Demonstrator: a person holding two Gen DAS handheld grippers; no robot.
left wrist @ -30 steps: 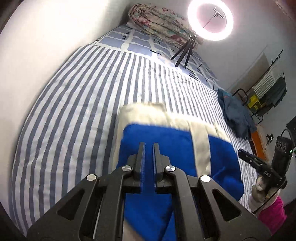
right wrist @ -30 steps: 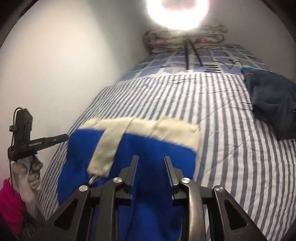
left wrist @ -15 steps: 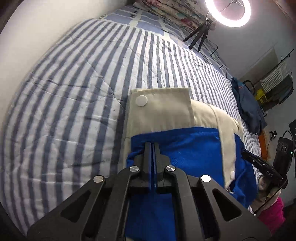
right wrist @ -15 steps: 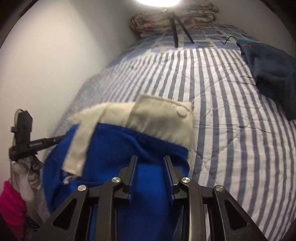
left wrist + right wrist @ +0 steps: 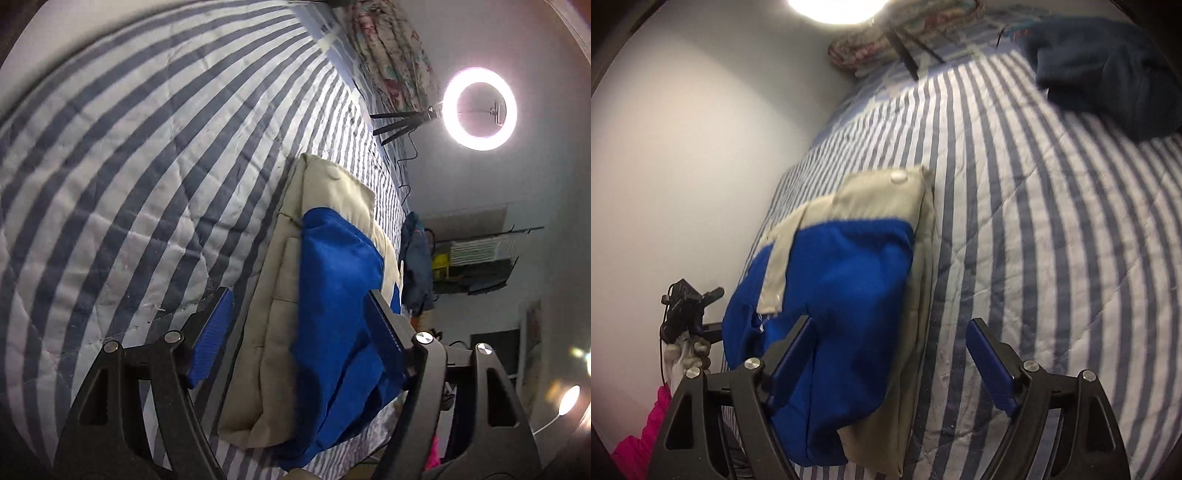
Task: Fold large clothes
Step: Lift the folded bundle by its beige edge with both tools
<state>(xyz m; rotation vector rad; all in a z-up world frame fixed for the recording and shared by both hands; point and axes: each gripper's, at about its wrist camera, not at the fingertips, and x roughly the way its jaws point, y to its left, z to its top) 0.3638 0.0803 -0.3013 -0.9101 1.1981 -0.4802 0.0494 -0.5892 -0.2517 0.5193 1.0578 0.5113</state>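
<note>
Left gripper: jaws wide, having just been opening; the folded garment lies between the blue pads, which stand clear of the cloth on the left side; on the right the pad is close against the blue fabric, contact not certain.

Right gripper: jaws wide, having just been opening; the garment's right edge lies between them, the right pad over bare bedspread, the left pad at the blue fabric.

Garment: blue with beige panels and a white snap, folded into a compact block, lying flat on the bed near its front edge and toward the wall-side edge.

Bed: blue-and-white striped quilted bedspread. On it, well apart from the garment: a dark blue garment toward the far right edge; a floral quilt bundled at the head end; a ring light on a small black tripod near the head end, lit.

Beyond the bed's right edge: a drying rack with items hung on it, blurred.

Person: a gloved hand on the left gripper's handle, with a pink sleeve.
</note>
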